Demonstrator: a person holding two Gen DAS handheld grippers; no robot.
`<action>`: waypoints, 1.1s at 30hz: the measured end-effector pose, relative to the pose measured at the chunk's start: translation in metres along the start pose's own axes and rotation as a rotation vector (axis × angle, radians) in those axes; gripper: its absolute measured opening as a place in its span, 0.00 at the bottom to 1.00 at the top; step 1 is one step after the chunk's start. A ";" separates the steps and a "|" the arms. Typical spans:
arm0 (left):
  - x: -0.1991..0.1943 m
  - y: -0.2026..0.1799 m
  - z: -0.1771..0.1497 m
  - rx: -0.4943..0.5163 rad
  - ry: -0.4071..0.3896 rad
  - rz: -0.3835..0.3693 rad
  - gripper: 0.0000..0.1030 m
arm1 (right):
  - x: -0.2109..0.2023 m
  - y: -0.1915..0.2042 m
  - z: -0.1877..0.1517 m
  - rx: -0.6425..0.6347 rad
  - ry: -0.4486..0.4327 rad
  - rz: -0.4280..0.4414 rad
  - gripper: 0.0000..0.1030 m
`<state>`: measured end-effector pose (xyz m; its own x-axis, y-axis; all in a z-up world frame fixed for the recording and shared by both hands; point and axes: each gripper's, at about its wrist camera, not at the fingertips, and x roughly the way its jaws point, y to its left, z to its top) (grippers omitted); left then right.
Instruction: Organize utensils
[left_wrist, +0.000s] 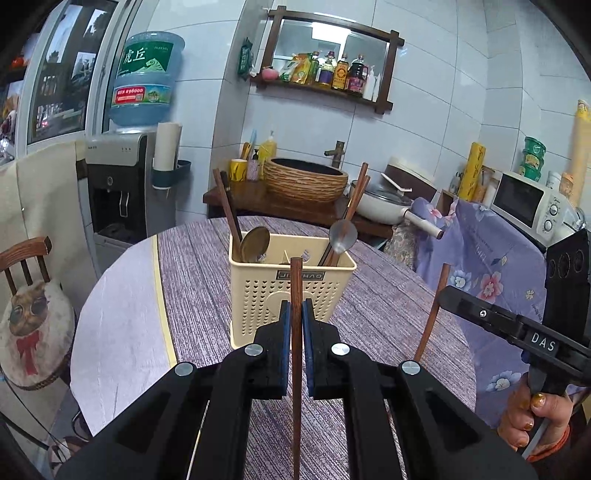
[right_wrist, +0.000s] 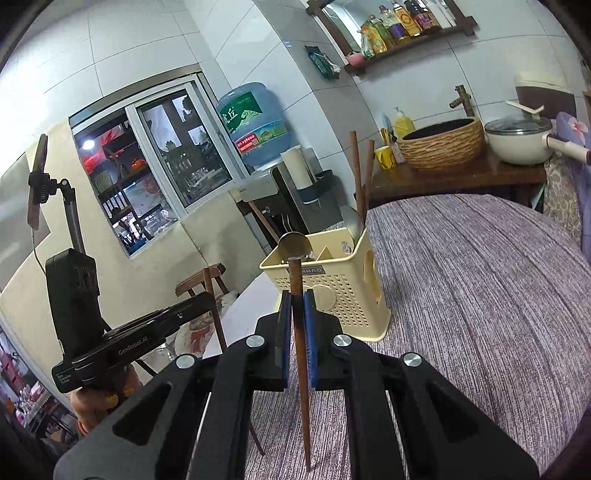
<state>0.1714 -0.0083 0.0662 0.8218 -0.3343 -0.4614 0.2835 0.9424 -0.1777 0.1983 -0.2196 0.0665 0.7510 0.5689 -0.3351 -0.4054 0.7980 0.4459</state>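
Observation:
A cream perforated utensil holder (left_wrist: 280, 295) stands on the purple tablecloth; it also shows in the right wrist view (right_wrist: 332, 291). It holds several brown chopsticks (left_wrist: 229, 206) and two spoons (left_wrist: 255, 243). My left gripper (left_wrist: 296, 314) is shut on a brown chopstick (left_wrist: 295, 280), held upright just in front of the holder. My right gripper (right_wrist: 297, 306) is shut on another brown chopstick (right_wrist: 295, 280), also upright before the holder. The right gripper also shows in the left wrist view (left_wrist: 443, 291) with its chopstick (left_wrist: 432, 314). The left gripper shows in the right wrist view (right_wrist: 210, 299).
A round table (left_wrist: 122, 314) with a purple cloth (right_wrist: 480, 295) bears the holder. A chair with a cat cushion (left_wrist: 33, 321) is at the left. Behind are a water dispenser (left_wrist: 118, 184), a woven basin (left_wrist: 306, 181), a pot (left_wrist: 384, 206) and a microwave (left_wrist: 524, 199).

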 end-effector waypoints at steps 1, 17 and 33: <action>-0.001 -0.001 0.001 0.002 -0.006 0.000 0.07 | 0.000 0.002 0.001 -0.008 -0.003 -0.001 0.08; -0.007 -0.002 0.028 0.008 -0.078 0.016 0.07 | 0.007 0.019 0.030 -0.108 -0.029 -0.037 0.01; -0.001 0.002 0.024 -0.017 -0.059 0.003 0.07 | 0.056 -0.109 -0.012 0.211 0.174 -0.510 0.52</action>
<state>0.1829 -0.0061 0.0873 0.8504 -0.3294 -0.4103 0.2729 0.9428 -0.1912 0.2783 -0.2726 -0.0109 0.7205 0.1611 -0.6744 0.1113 0.9331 0.3419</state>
